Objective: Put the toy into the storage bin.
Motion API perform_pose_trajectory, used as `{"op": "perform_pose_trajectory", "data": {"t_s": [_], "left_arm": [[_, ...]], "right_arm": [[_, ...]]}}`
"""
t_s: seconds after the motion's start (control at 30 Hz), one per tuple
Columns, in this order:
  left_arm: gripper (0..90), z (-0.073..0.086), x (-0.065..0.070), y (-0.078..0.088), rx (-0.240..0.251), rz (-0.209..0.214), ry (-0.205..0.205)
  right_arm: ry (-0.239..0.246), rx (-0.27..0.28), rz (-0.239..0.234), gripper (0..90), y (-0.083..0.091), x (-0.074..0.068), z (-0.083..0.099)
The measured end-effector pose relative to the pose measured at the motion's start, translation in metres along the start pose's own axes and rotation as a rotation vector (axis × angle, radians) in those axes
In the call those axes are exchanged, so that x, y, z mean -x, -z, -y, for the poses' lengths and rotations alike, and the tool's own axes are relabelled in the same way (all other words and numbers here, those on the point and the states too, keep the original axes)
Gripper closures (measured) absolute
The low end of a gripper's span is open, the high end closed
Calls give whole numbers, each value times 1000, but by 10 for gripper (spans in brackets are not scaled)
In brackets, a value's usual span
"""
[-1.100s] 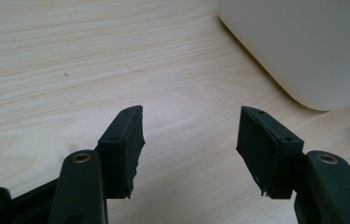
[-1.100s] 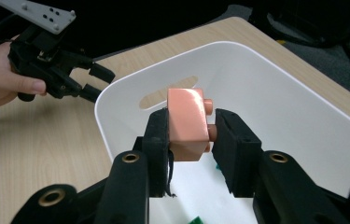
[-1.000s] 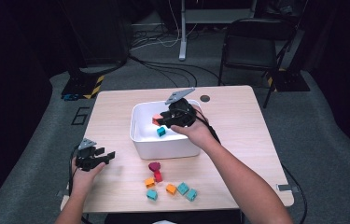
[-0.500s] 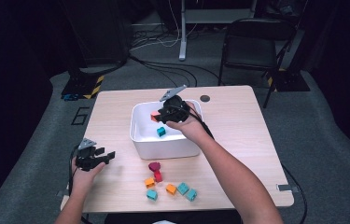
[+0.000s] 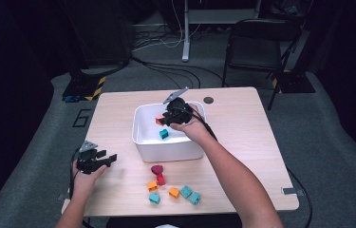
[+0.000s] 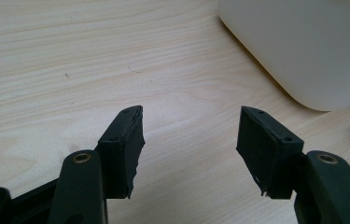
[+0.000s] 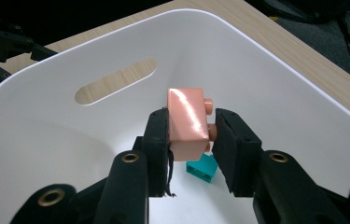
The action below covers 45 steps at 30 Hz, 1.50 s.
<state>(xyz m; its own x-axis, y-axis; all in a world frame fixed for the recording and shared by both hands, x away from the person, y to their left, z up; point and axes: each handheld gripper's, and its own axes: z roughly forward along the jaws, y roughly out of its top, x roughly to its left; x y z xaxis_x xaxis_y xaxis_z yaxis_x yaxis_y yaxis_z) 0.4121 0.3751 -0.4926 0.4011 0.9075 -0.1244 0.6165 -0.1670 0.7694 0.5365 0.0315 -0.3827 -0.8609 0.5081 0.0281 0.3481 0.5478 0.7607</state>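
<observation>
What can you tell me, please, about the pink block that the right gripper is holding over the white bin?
The pink block is a small, glossy toy brick that looks like plastic, salmon pink, with round studs on the side that faces the right-hand jaw. The right gripper has it clamped between its two black pads, one on the flat side, the other against the studs. It hangs inside the white bin, clear of the floor and walls, above a teal block lying on the bottom. In the high view it shows as a reddish spot at the jaws.

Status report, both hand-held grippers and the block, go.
Right hand-held gripper shut on orange block, over the white bin. Left hand-held gripper open, on the table. Teal block lies in the bin below.
</observation>
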Motion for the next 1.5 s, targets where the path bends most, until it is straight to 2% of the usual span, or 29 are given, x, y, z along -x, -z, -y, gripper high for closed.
{"op": "perform_pose_trajectory", "data": {"t_s": [0.1,0.2,0.33,0.43,0.57,0.67,0.77,0.87,1.07,1.2,1.3,1.5], "left_arm": [[407,0,1,0,5,0,-4],[407,0,1,0,4,-2,-1],[407,0,0,0,4,-3,1],[407,0,0,0,4,-3,0],[408,0,0,0,9,-2,1],[407,0,0,0,7,-5,-1],[407,0,1,0,1,-3,-6],[407,0,1,0,-3,-2,-6],[408,0,1,0,-2,-3,-4],[408,0,1,0,-2,-3,-5],[408,0,1,0,-2,-3,-3],[407,0,1,0,-1,-2,-3]], "right_arm": [[10,-10,7,610,-1,2,1],[-9,-20,11,577,-1,2,1],[-1,-1,10,558,3,2,1],[-20,11,5,548,11,-2,0],[5,31,-2,541,24,-6,-1],[8,44,6,539,34,-13,-1],[11,67,-10,539,44,-16,0],[30,69,0,540,53,-18,3],[25,105,-3,540,70,-22,10],[33,107,3,540,78,-25,12],[33,132,-5,539,84,-28,14],[50,150,-15,539,92,-37,23]]}}
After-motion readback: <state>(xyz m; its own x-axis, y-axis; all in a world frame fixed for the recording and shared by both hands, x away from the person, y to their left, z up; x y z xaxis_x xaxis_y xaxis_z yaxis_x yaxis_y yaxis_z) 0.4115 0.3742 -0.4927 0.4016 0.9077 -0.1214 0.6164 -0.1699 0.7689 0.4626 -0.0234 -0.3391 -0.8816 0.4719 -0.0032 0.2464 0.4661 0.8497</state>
